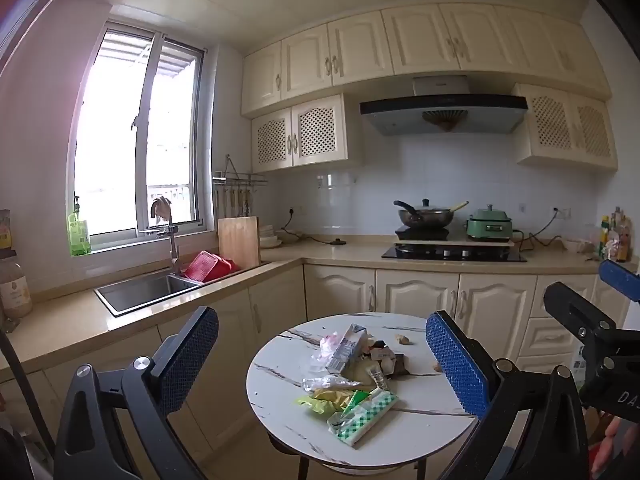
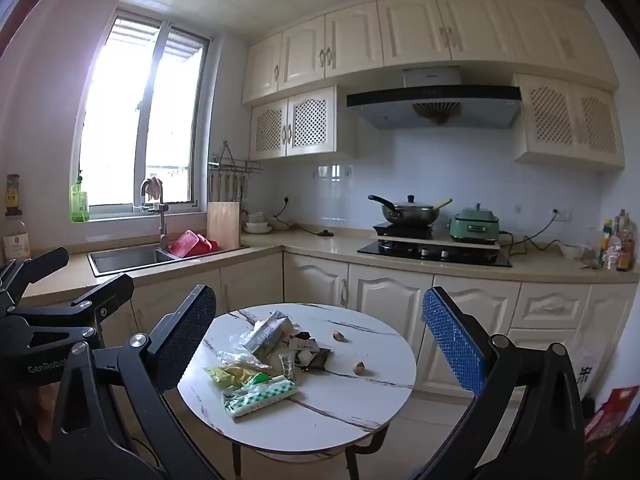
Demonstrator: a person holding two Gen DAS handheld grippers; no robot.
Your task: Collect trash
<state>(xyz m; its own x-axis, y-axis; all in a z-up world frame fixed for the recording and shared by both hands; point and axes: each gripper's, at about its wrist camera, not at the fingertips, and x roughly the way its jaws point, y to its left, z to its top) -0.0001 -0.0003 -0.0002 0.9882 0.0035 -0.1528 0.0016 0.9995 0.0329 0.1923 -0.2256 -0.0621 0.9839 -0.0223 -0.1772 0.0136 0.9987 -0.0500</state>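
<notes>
I am holding both sets of fingers point(image 1: 322, 364) point(image 2: 320, 344) spread and empty, the trash point(image 1: 352, 376) lying at twelve o'clock on the tabletop point(image 1: 420, 432), long axis eleven-to-five.

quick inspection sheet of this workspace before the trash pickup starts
surface: round marble-look table, partly bare.
job's things: trash pile mid-table: green-checked packet, carton, wrappers; two small scraps apart to its right.
clutter: nothing seen on the table besides trash.
grippers: left gripper and right gripper open, empty, short of the pile.
cables: cord behind the green cooker.
surroundings: sink, wok on stove, window.
</notes>
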